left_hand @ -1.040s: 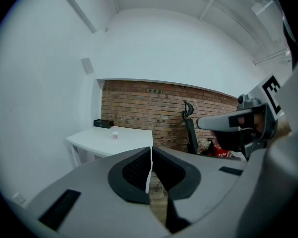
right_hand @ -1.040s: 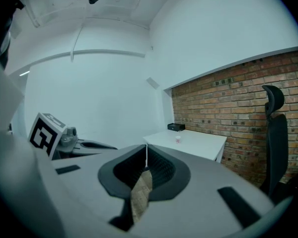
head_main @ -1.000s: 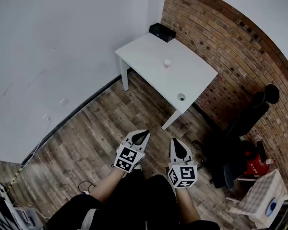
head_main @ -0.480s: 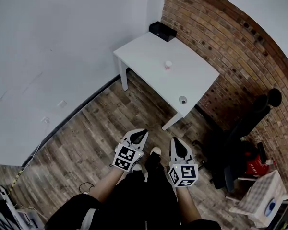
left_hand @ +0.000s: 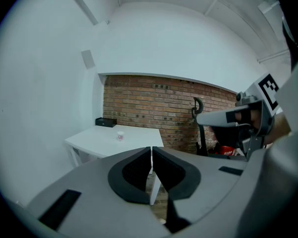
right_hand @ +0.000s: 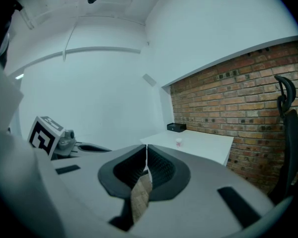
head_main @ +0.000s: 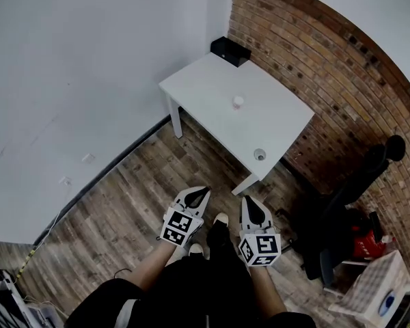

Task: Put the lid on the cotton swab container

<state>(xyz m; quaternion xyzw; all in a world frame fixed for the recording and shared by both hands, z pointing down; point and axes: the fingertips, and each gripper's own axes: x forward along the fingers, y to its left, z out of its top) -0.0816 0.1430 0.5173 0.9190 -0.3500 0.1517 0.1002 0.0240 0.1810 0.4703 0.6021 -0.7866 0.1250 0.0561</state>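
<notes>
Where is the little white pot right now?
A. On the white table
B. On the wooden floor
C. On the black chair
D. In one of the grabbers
A: the cotton swab container stands on top of the white table, near its middle.

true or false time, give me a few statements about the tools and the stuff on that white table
The left tool and the right tool are both shut and empty. True.
The cotton swab container stands on the white table. True.
The lid is on the container. False: it lies apart, by the table's near edge.
The black box sits on the floor. False: it is on the table's far corner.
The tools hover over the table. False: they are over the wooden floor.
</notes>
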